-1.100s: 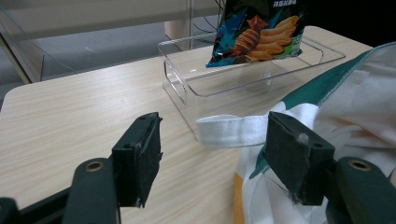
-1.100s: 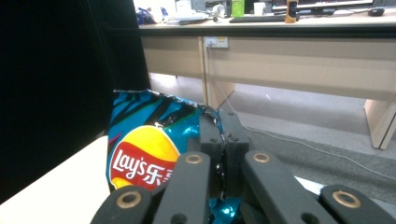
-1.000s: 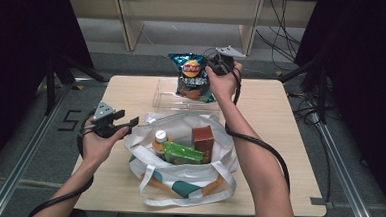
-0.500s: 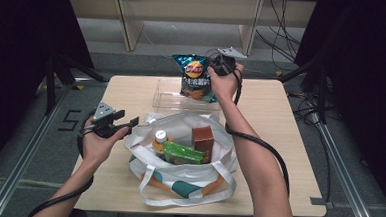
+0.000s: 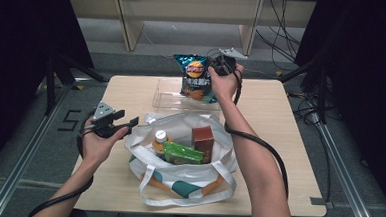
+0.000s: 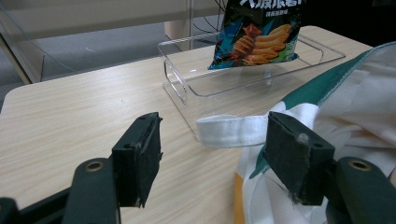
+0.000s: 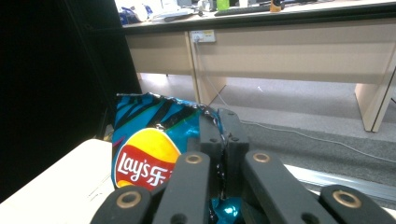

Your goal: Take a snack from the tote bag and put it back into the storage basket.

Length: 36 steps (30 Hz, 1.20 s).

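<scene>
Chip bag: hangs upright over clear tray at table's far edge. Left gripper: jaws apart, empty, beside white tote bag. Right gripper: jaws clamped on the chip bag's top edge.

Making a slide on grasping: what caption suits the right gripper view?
Right tongs shut on the top edge of a chip bag, held upright.

left gripper: I've got it low, level, jaws wide apart
right gripper: I hold it raised, arm outstretched, jaws clamped
</scene>
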### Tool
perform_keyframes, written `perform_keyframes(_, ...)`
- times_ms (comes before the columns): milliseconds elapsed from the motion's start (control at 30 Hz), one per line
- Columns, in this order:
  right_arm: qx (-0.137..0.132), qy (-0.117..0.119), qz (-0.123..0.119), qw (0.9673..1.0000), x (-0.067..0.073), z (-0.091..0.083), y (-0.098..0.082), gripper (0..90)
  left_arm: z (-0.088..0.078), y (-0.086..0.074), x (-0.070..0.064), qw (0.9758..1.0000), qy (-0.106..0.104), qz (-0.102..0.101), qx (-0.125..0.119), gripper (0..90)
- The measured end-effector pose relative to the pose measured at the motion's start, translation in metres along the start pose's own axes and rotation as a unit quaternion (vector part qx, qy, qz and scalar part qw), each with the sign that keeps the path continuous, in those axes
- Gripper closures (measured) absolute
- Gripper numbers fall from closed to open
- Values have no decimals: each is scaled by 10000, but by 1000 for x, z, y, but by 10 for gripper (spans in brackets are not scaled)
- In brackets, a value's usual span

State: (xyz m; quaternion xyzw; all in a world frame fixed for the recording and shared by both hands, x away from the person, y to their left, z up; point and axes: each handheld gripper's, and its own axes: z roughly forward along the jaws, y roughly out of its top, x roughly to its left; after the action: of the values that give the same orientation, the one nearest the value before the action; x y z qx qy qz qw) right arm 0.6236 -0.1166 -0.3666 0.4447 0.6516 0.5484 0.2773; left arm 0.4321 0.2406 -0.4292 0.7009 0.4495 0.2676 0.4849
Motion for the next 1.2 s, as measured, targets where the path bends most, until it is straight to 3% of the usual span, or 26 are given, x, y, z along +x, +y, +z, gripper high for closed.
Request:
perform_keyframes(33,56,-29,192,9998,4,-1,0,900,0,0,0,10000,7,-2,-1,354)
perform_keyframes(233,33,-28,206,9998,4,2,-1,900,0,0,0,10000,-1,1,2,354)
perform_keyframes(267,2,8,7,10000,1,3,-1,900,0,0,0,10000,-3,-3,0,354)
perform_keyframes(300,51,-23,179,9998,3,3,-2,900,0,0,0,10000,-2,-4,-1,353)
perform_keyframes(500,27,-13,93,10000,0,5,-4,900,0,0,0,10000,0,-1,6,353)
perform_keyframes(700,35,11,275,9996,4,7,-4,900,0,0,0,10000,-3,5,5,354)
perform_keyframes(733,31,4,175,9998,3,7,-3,900,0,-1,0,10000,-1,13,8,353)
perform_keyframes(867,37,-13,259,9997,5,7,-3,900,0,-1,0,10000,-7,0,10,353)
perform_keyframes(900,15,24,113,9999,3,8,-3,900,1,-1,0,10000,-5,-1,9,353)
perform_keyframes(1000,88,-2,339,9994,5,8,-4,900,0,0,0,10000,-3,2,9,354)
perform_keyframes(1200,51,-5,105,9999,1,10,-7,899,0,-1,0,10000,-2,12,15,353)
